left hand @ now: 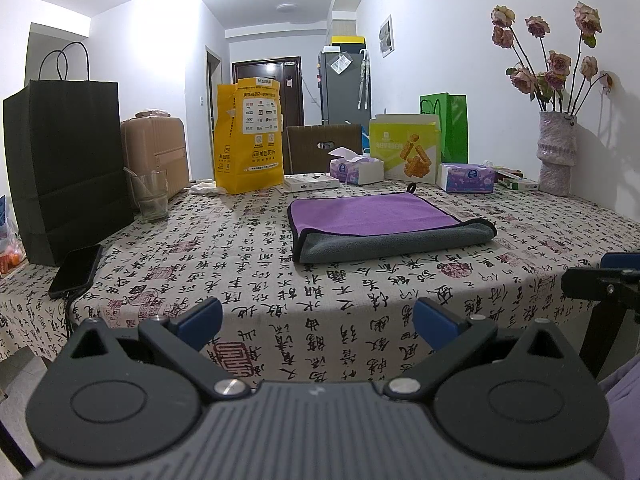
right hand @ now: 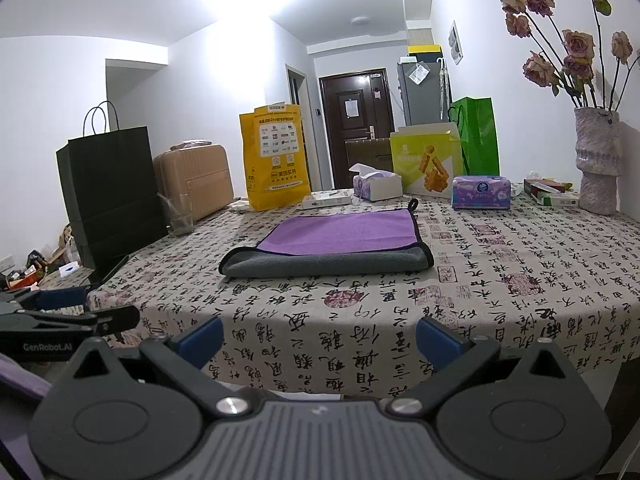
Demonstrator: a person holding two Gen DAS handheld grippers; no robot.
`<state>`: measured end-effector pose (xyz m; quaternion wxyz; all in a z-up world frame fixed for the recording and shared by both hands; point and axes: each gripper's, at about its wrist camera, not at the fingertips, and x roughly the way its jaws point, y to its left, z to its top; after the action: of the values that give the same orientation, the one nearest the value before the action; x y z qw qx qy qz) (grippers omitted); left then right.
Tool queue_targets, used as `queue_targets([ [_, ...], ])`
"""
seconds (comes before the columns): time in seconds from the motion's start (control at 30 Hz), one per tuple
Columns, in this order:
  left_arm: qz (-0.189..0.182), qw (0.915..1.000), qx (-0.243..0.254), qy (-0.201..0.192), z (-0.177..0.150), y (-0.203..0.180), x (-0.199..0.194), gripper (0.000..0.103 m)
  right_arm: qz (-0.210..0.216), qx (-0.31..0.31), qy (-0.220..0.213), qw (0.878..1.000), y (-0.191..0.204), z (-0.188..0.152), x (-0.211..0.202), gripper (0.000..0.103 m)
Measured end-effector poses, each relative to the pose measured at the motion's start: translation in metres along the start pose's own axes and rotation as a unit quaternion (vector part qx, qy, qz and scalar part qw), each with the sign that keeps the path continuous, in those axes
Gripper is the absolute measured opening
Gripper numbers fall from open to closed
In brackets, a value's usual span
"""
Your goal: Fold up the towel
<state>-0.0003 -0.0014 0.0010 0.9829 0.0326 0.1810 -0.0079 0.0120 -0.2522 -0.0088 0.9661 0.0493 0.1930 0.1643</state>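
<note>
The towel (left hand: 376, 222) lies in the middle of the surface (left hand: 280, 280), well apart from both grippers. It is already doubled over: the purple face is up, and a rounded grey fold runs along the near edge, with a dark-bound edge lying across the purple just behind it. A small hanging loop sticks up at the far corner. So at least one fold looks done; the layers sit fairly square, though the grey roll bulges out a little at one end.

The left gripper (left hand: 316, 322) hangs at the near edge of the surface with its jaws spread wide and nothing between them. The right gripper (right hand: 318, 336) is likewise released and empty, level with it and just beside it.

Judging from this, either the task is nearly finished, with both grippers backed off, or one more fold across the width is left. The pictures do not settle which. A further fold would mean reaching forward to the towel's corners.
</note>
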Motion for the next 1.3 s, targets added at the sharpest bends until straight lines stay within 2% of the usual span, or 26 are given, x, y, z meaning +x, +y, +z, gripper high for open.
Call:
queue_targets([
  [1.3,-0.001,1.0,0.001,0.001,-0.0026,-0.0011,0.0014,0.103,0.001,-0.002,-0.001,1.0,0.0004,0.0001,-0.0003,0.103],
])
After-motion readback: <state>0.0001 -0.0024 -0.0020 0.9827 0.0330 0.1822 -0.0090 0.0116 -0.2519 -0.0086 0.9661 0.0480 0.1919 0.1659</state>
